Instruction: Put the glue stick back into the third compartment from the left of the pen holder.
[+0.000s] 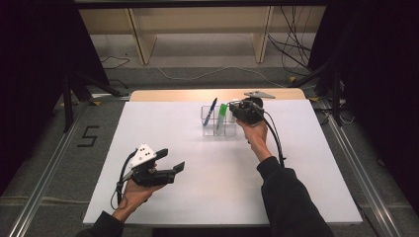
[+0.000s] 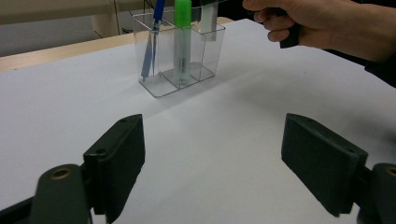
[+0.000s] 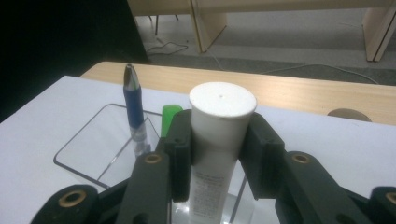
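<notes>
A clear three-compartment holder (image 1: 206, 129) stands at the far middle of the white table. A blue pen (image 1: 211, 111) leans in its left compartment and a green marker (image 1: 221, 117) stands in the middle one. My right gripper (image 1: 236, 111) is shut on a white tube (image 3: 219, 121), held upright with its lower end inside the right compartment (image 2: 208, 21). Both pads press on the tube's sides just below its flat cap. My left gripper (image 1: 170, 159) hovers low at the near left, pointed toward the holder (image 2: 159, 88), open with nothing between its jaws.
A bare wooden strip (image 1: 197, 94) runs along the table's far edge. Beyond it are wooden shelf legs (image 1: 141, 42) and loose cables (image 1: 291, 44) on the floor. White tabletop (image 1: 222, 177) spreads between the two hands.
</notes>
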Demonstrator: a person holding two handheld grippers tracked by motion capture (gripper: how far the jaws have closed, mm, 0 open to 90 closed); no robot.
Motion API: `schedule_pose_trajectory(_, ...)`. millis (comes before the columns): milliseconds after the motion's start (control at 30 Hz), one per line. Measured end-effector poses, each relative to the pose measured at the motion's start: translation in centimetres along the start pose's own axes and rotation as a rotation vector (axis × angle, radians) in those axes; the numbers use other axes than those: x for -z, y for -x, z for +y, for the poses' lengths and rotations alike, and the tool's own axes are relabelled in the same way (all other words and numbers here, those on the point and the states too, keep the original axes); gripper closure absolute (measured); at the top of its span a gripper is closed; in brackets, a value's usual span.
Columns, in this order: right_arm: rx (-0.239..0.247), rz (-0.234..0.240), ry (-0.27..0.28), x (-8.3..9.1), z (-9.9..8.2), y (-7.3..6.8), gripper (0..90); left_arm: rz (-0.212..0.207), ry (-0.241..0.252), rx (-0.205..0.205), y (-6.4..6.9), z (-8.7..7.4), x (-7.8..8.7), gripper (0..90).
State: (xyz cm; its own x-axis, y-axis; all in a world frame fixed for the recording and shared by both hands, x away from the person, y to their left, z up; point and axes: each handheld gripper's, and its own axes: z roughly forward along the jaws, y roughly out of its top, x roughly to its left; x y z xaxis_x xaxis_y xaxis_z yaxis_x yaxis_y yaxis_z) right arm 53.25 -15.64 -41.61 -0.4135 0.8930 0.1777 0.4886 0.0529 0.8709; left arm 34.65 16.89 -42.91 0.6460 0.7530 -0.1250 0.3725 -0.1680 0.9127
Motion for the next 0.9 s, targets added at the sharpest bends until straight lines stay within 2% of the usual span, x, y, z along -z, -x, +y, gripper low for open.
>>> schedule_pose_trajectory(33,-0.004,-0.005,-0.005,0.0,-0.1,0.1,65.3,0.001,0.000,-0.004,0.0,0.0,0.0,21.2)
schedule_pose_trajectory(167,-0.058,0.035,0.015,0.8,0.2,0.5,43.4,0.001,0.000,-0.001,-0.1,0.0,0.1,21.1)
schedule_pose_trajectory(267,-0.066,0.050,0.039,1.8,0.6,0.5,35.8,0.002,-0.001,-0.001,-0.1,0.0,0.1,21.1)
schedule_pose_trajectory(467,-0.044,0.081,0.069,3.9,0.9,0.2,30.4,-0.001,-0.002,0.000,-0.1,0.0,0.0,21.0)
schedule_pose_trajectory(633,0.028,0.103,0.063,5.5,0.6,-0.5,27.8,-0.004,0.003,0.011,-0.1,0.0,0.0,21.0)
schedule_pose_trajectory(900,0.051,0.201,0.056,8.2,-0.4,-1.2,24.5,-0.008,0.000,0.016,-0.1,0.0,-0.1,21.0)
